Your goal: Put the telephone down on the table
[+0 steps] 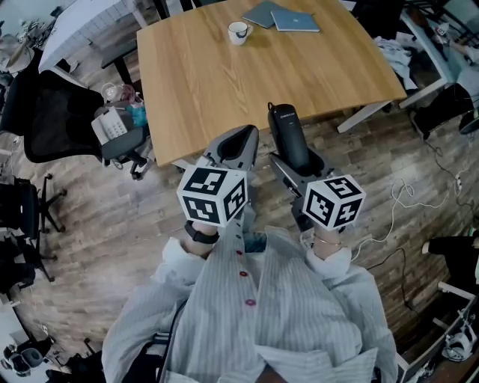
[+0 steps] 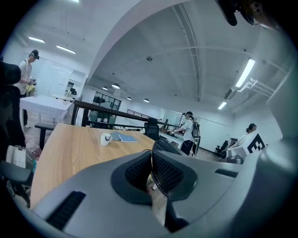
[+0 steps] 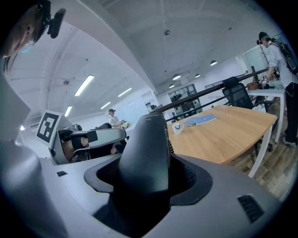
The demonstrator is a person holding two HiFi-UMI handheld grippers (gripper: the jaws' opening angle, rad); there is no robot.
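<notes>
A black telephone handset [image 1: 287,129] stands upright between the jaws of my right gripper [image 1: 296,158], which is shut on its lower part. It hangs over the wooden floor just off the near edge of the wooden table [image 1: 224,90]. In the right gripper view the telephone [image 3: 146,144] fills the middle and the right gripper [image 3: 149,174] clamps it from both sides, with the table [image 3: 228,135] ahead to the right. My left gripper [image 1: 238,141] is beside it at the table edge, shut with nothing held. Its pads meet in the left gripper view [image 2: 152,162].
On the table's far side stand a white mug [image 1: 238,32] and a blue notebook [image 1: 296,20] next to a grey one [image 1: 262,13]. A black office chair [image 1: 52,120] and a seat with boxes [image 1: 116,127] stand left of the table. Cables [image 1: 404,198] lie on the floor at right.
</notes>
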